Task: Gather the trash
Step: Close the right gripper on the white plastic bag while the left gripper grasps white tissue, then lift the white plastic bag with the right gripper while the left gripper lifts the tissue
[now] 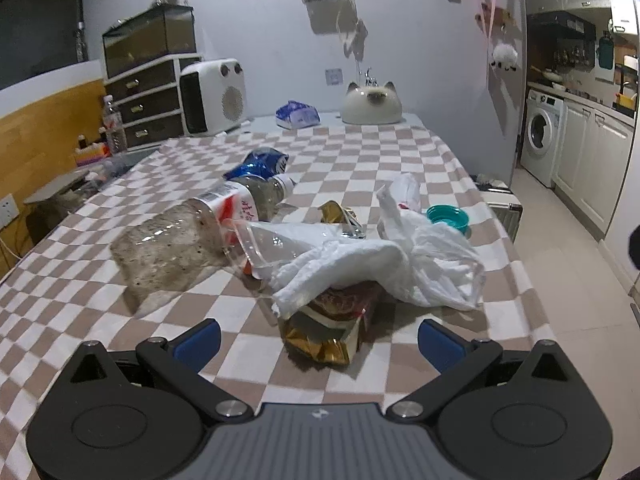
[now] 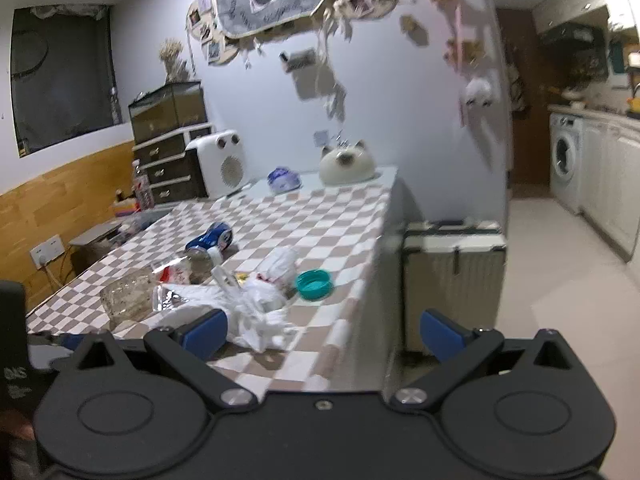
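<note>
Trash lies heaped on my checkered tablecloth (image 1: 360, 152), mid-table toward the right edge.

Left wrist view: my left gripper (image 1: 319, 344) has its jaws spread wide with nothing between the blue pads (image 1: 200, 342). Just beyond them sits a gold snack wrapper (image 1: 324, 340), partly covered by a crumpled white plastic bag (image 1: 400, 264). Left of the bag a large clear plastic bottle (image 1: 192, 236) lies on its side, red-and-white label facing up, cap end pointing far. A clear cup (image 1: 260, 244) lies against the bottle, touching the bag. Farther out, a blue snack bag (image 1: 260, 162) rests beside the bottle's cap. A second gold wrapper (image 1: 340, 212) peeks out behind the white bag. A teal lid (image 1: 446, 216) sits near the table's right edge. At the far end: a cat-faced white container (image 1: 372, 104), a blue-and-white packet (image 1: 298, 114), and a white heater (image 1: 212, 96) at far left.

Right wrist view: my right gripper (image 2: 323, 334) is also wide open and empty, hanging over the near right table edge, left pad (image 2: 206, 332) above the cloth, the right one off the table. The white bag (image 2: 260, 312) lies just beyond the left pad; the teal lid (image 2: 315, 284) is to its right, apart from it. A white suitcase (image 2: 454, 276) stands on the floor beside the table. A washing machine (image 2: 566, 156) is far right. This view is somewhat blurred.
</note>
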`<control>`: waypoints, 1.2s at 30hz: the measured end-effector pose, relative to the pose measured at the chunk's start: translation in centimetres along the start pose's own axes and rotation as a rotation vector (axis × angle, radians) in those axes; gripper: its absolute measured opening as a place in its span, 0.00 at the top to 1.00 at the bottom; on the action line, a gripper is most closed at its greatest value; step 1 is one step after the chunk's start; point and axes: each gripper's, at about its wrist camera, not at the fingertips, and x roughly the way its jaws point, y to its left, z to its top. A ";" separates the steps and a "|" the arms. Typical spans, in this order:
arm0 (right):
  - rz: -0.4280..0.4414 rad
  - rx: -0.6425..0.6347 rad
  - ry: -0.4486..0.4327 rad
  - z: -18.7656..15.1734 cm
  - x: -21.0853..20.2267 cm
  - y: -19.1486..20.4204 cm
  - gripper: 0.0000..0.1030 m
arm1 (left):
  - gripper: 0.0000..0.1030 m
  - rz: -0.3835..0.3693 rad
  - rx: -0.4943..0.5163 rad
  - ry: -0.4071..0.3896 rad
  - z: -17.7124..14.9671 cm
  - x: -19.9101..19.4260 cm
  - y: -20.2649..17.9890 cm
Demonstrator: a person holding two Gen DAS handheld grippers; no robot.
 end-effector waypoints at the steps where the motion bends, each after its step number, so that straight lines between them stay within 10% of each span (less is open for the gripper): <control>1: 0.013 0.000 0.010 0.1 0.8 0.3 0.00 | 0.00 0.001 -0.001 0.005 0.1 0.4 0.1; 8: 0.049 0.032 0.046 0.6 5.7 1.4 0.04 | 0.00 -0.070 -0.008 -0.091 1.4 -0.2 1.2; 15: 0.154 0.087 0.127 1.2 10.4 1.9 0.36 | 0.04 -0.137 -0.017 -0.106 2.7 1.1 0.8; 24: 0.256 0.235 0.257 0.5 14.0 1.5 0.76 | 0.37 -0.149 0.034 -0.055 2.8 4.2 -0.8; 29: 0.250 0.262 0.274 0.1 14.1 1.1 0.95 | 0.92 -0.126 -0.017 -0.016 2.5 4.7 -0.2; 36: 0.293 0.252 0.264 0.0 11.4 0.4 0.96 | 0.95 -0.146 -0.085 -0.056 1.9 0.5 0.7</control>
